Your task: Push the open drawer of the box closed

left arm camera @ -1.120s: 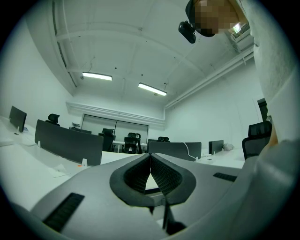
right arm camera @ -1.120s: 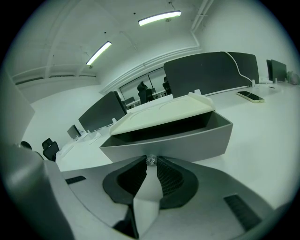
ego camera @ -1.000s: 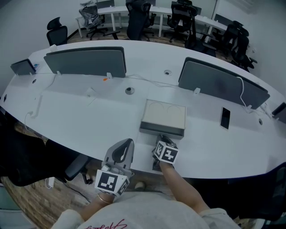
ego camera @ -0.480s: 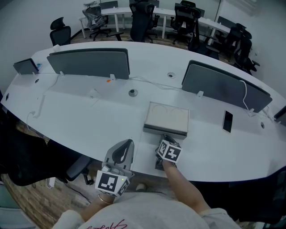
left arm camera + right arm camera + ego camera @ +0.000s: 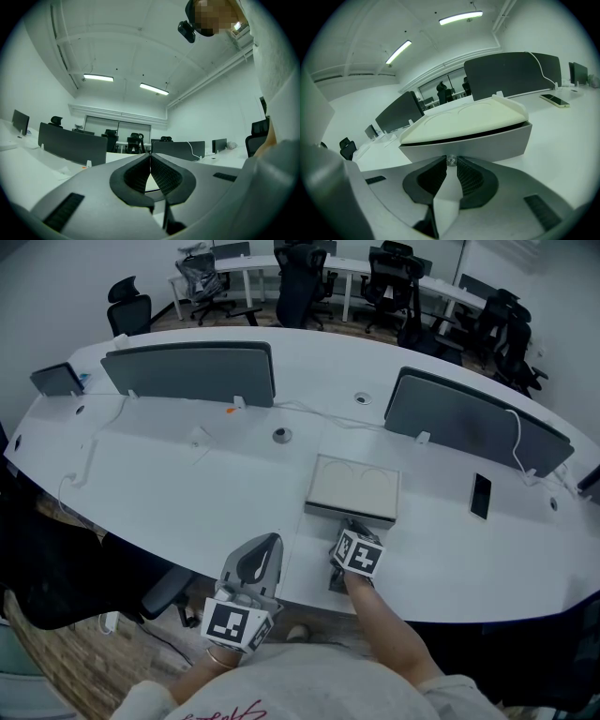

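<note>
Head view, change: the right gripper [image 5: 350,526] has gone forward together with the drawer [image 5: 349,513]. The drawer front is now nearly level with the box [image 5: 354,486] just ahead, so the closing seems almost done.
Head view, other tool: the left gripper [image 5: 265,542] hangs at the table [image 5: 187,484] edge, to the left of the right one and apart from the box.
Left gripper view: jaws together, nothing between them.
Right gripper view: jaws clamp the small knob [image 5: 451,161] of the drawer, straight ahead.
Writing: none can be read; only square markers [image 5: 358,557] on the cubes.

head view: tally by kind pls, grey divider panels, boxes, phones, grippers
grey divider panels: 2
box: 1
phone: 1
grippers: 2, left gripper and right gripper
total: 6
</note>
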A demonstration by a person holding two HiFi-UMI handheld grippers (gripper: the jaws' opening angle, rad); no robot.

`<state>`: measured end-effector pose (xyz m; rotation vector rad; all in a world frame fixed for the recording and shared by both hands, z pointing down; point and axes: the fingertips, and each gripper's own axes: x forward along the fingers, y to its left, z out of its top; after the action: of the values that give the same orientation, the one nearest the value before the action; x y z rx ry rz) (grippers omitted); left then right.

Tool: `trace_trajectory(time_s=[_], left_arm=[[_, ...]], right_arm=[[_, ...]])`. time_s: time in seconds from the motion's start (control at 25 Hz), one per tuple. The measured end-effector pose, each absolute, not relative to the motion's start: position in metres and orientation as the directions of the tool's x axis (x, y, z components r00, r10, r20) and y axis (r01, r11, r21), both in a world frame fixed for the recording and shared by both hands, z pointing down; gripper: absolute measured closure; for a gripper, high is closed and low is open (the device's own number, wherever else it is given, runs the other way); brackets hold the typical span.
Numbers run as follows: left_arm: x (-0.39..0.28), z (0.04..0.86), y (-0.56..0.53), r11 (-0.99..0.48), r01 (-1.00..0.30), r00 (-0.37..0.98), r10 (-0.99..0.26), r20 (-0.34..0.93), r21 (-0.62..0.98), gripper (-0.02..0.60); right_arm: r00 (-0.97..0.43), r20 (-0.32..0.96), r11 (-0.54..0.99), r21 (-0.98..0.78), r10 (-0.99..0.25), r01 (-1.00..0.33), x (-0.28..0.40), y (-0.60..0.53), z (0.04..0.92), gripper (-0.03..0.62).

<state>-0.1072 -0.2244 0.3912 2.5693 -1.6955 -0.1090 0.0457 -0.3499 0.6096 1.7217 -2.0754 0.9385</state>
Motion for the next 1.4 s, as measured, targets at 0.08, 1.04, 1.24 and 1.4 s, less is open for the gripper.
trace_trajectory(time_s=[0.08,1.04,1.24,1.4], left_arm=[[-0.109,0.391,-0.224,-0.387,-0.918,0.386,-0.922,-0.024,0.089,0.572],[-0.117,0.392,-0.216,-0.351,-0.933,0.351,-0.936,-0.014,0.078,0.572],[-0.117,0.392,-0.213,-0.349,-0.934,0.35,-0.937,-0.009,0.081,0.572],[-0.113,0.394,-0.21,-0.363,-0.928,0.363,-0.932,-0.018,0.08,0.572]], right_arm=[[-0.247,0.593,0.079,-0.294,-0.767,-0.952,0.046,-0.352,0.61,0.516],[-0.257,0.595,0.098,-0.287,-0.761,-0.953,0.047,-0.362,0.611,0.516],[-0.242,0.585,0.11,-0.253,-0.774,-0.961,0.048,-0.357,0.608,0.514],[-0.268,0.582,0.134,-0.263,-0.767,-0.955,0.044,-0.338,0.611,0.516]])
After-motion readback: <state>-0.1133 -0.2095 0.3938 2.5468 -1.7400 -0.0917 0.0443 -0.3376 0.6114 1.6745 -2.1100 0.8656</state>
